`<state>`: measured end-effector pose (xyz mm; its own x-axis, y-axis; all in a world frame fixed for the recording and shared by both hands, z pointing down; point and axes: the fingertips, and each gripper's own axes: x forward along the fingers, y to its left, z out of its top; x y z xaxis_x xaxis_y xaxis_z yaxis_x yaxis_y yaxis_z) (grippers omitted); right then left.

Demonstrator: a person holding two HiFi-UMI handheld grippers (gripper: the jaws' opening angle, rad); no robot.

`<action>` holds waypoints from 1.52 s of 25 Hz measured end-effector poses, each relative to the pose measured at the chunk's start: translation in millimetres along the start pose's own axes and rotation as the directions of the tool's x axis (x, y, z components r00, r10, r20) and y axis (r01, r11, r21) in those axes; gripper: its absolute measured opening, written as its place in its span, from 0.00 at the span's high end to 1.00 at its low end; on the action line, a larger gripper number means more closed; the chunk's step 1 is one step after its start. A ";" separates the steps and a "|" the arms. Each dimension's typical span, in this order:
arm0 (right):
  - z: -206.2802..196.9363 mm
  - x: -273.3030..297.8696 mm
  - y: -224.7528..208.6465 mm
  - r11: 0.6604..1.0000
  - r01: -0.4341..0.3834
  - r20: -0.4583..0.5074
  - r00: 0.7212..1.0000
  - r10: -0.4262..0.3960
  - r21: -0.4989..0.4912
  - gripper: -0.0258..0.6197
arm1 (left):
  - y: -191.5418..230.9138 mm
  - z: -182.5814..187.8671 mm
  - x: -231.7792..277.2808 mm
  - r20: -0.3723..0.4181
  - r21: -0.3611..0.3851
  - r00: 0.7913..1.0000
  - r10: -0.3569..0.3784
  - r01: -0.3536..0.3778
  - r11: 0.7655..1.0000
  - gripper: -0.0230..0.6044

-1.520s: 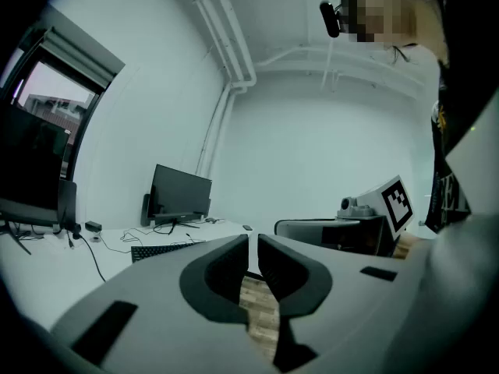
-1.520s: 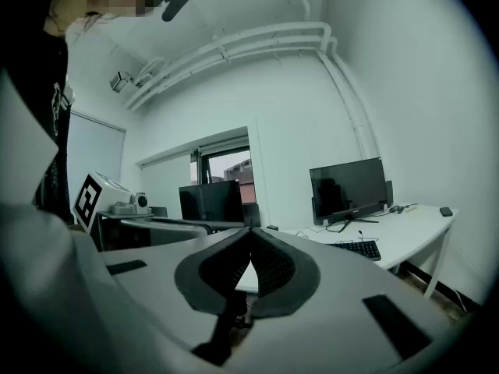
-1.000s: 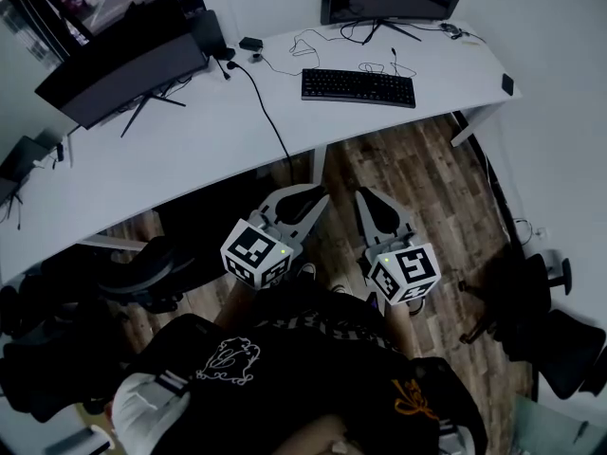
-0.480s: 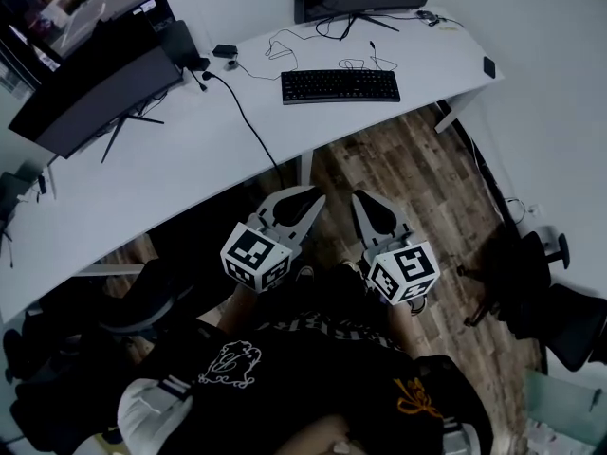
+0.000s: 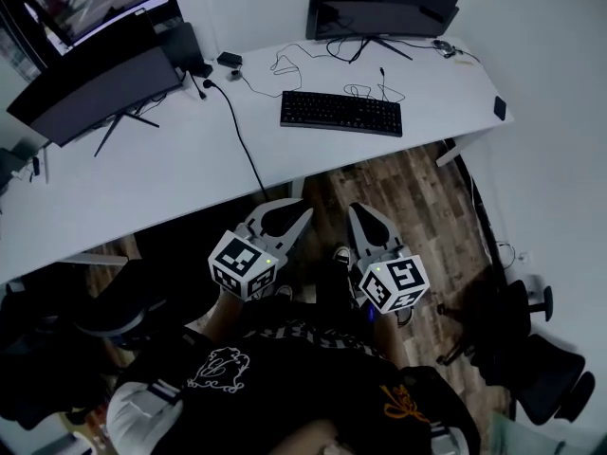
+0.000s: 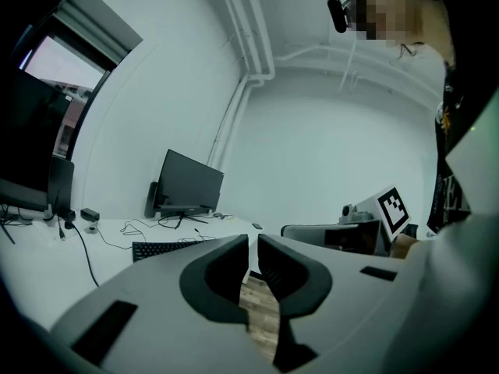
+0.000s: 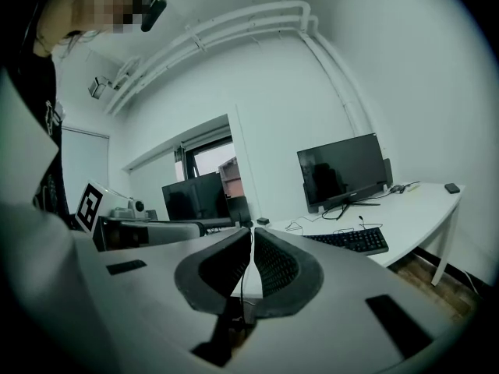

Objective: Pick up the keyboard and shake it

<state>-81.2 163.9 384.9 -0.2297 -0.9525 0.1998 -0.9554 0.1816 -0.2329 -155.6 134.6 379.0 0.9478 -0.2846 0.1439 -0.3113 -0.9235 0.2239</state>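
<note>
A black keyboard [image 5: 341, 114] lies flat on the white desk [image 5: 171, 178], toward its far right part, with a thin cable looping behind it. Both grippers hang low in front of the person's body, over the wooden floor and well short of the desk. My left gripper [image 5: 302, 207] is shut with nothing between its jaws. My right gripper [image 5: 355, 210] is shut and empty too. In the left gripper view the keyboard [image 6: 164, 249] shows just left of the jaws [image 6: 253, 241]. In the right gripper view the keyboard [image 7: 351, 240] sits right of the jaws [image 7: 251, 232].
A dark monitor [image 5: 389, 8] stands behind the keyboard, and a wide curved monitor [image 5: 95, 79] stands on the desk's left. A black cable [image 5: 242, 131] runs across the desk. A small black object [image 5: 499, 108] lies near the right edge. Office chairs [image 5: 123, 301] [image 5: 550, 387] stand on both sides.
The head view has shifted, so the desk and keyboard sit differently in frame. Both grippers have stayed shut and low, sliding slightly down and left in the view.
</note>
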 end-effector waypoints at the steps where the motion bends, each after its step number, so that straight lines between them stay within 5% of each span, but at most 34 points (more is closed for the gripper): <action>1: 3.3 6.2 -11.5 1.000 -0.016 0.001 1.000 0.016 0.001 0.94 | 5.2 1.6 9.3 0.002 0.001 1.000 0.022 -0.022 1.000 0.88; 17: 53.5 49.6 -219.6 0.986 -0.165 -0.047 0.985 0.166 0.025 0.94 | 38.1 28.1 198.3 0.003 -0.033 0.968 0.250 -0.250 0.968 0.88; 32: 28.9 83.5 -282.9 0.966 -0.204 -0.100 0.970 0.221 0.157 0.94 | 75.6 6.2 210.8 -0.110 -0.097 0.903 0.416 -0.426 0.899 0.88; 38: 25.1 95.6 -309.9 0.974 -0.161 -0.116 0.977 0.181 0.162 0.94 | 108.0 6.8 224.1 -0.115 -0.081 0.894 0.432 -0.442 0.893 0.88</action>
<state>197.6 10.4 452.3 -0.4184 -0.8692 0.2635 -0.8631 0.2902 -0.4133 23.7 -30.6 428.8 0.7051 -0.6242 0.3364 -0.7028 -0.6783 0.2146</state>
